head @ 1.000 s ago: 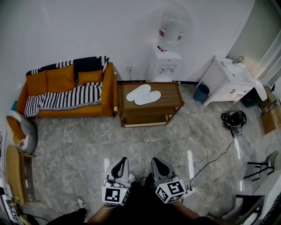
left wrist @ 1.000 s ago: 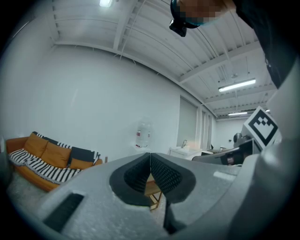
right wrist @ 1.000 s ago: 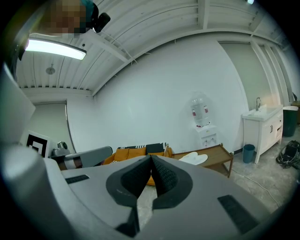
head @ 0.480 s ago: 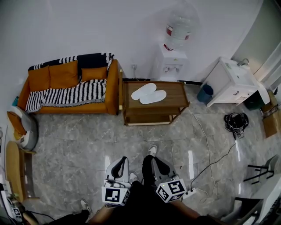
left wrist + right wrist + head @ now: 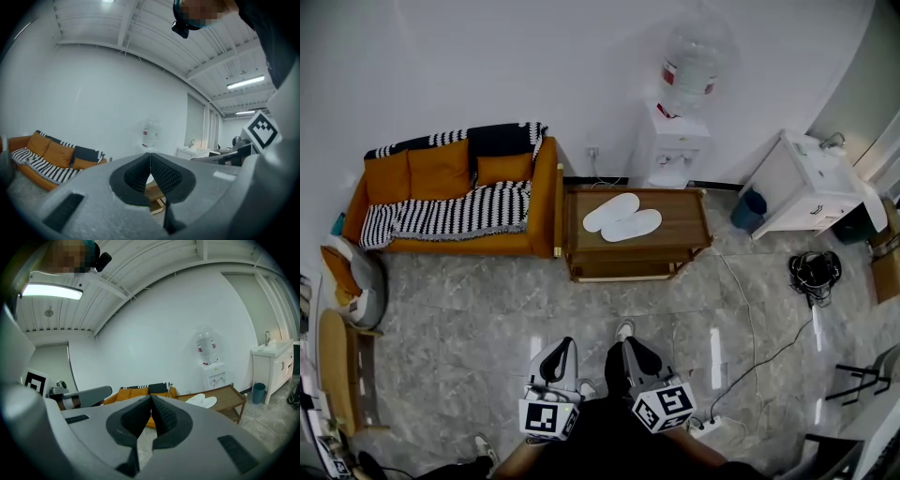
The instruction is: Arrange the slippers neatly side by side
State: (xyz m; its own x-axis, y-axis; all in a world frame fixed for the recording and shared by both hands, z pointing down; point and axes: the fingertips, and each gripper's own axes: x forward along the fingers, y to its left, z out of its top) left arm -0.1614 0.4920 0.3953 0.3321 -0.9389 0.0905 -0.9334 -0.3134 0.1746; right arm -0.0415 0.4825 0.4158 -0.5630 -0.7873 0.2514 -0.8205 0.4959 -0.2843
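White slippers (image 5: pixel 622 218) lie as a pair on the wooden table (image 5: pixel 684 220), well ahead of both sets of jaws and far out of reach. They sit close together, touching or slightly overlapping, and staggered, one lying further forward than the other, so the pair does not look squared up.

The left gripper (image 5: pixel 566 341) and right gripper (image 5: pixel 628 343) hang side by side, low in front of the person. Each has its jaws pressed together on nothing, the ribbed pads meeting at the tips in both gripper views.

Several things could go wrong from here. If the jaws arrive at the table closed like this, they would shove a slipper rather than take it, and the light, flat slippers would probably skid across the smooth wood, perhaps off its edge. Because the two touch, pinching or nudging one may drag the other askew. A cable (image 5: pixel 750 328) trails over the glossy floor (image 5: pixel 469 309) ahead and right of the right jaws, a likely snag for a foot on the approach.
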